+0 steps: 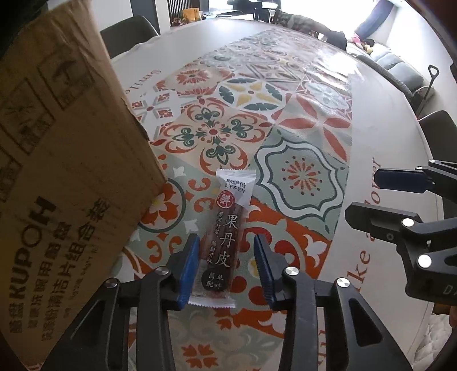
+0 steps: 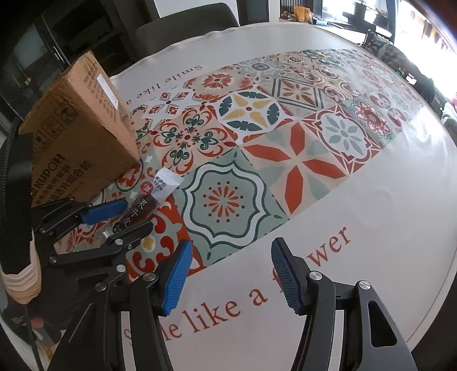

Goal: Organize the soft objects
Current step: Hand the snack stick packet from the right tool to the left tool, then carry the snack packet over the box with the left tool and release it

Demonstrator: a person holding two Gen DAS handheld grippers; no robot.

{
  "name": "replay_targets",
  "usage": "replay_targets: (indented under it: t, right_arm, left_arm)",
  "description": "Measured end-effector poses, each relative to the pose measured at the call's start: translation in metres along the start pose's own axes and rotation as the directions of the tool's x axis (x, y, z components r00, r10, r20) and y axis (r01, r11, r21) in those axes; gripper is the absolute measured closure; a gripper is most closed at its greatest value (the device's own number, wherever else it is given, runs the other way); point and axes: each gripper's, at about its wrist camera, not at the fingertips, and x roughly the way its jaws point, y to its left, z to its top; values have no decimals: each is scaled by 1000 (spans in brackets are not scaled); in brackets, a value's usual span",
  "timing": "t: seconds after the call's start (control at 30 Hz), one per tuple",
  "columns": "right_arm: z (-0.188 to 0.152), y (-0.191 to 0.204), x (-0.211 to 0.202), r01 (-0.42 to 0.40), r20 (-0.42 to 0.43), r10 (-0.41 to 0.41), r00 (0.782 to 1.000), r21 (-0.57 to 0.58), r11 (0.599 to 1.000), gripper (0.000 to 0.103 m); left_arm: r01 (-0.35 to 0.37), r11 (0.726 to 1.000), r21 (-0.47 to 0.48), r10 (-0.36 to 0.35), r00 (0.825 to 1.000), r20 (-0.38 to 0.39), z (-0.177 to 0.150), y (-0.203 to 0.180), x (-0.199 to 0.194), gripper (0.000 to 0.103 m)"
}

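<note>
A long snack packet, white at both ends with a dark middle and Chinese print, lies flat on the patterned tablecloth. My left gripper is open, one blue pad on each side of the packet's near half, with gaps on both sides. A brown cardboard box stands just left of the packet. In the right wrist view the packet lies by the box, with the left gripper around it. My right gripper is open and empty over the white border of the cloth.
The right gripper's black fingers show at the right edge of the left wrist view. Dark chairs stand at the far side of the table. A sofa lies beyond the table's far right.
</note>
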Motion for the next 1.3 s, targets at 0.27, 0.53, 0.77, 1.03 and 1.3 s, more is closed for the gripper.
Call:
replay_targets:
  t: [0.27,0.53,0.77,1.03,1.3]
  right_arm:
    - [0,-2,4,-7,-11,7,1000,11,1000,44]
    - [-3,-4,-5,-42,8,42,999,1,999,44]
    - [-8,-4,-25,-79,40,80,996,-24,997,44]
    - [-4,9,-68,-124,121,134,984,-87,989,44]
    - [11,41,-111,-185,210,219,953,-170,968,44]
  left_arm:
    - [26,997,-70,-24,999,26,-1,3,3,80]
    - [39,985,-167,-27,997,70,-12,4,-15,81]
    - [26,977,-214,3,991,137,-21,-2,-52,81]
    - [41,957,-288,38,964,261,-31,-3,-112,81]
    - [-10,953,-303,118,933,339,-30,13,-173,81]
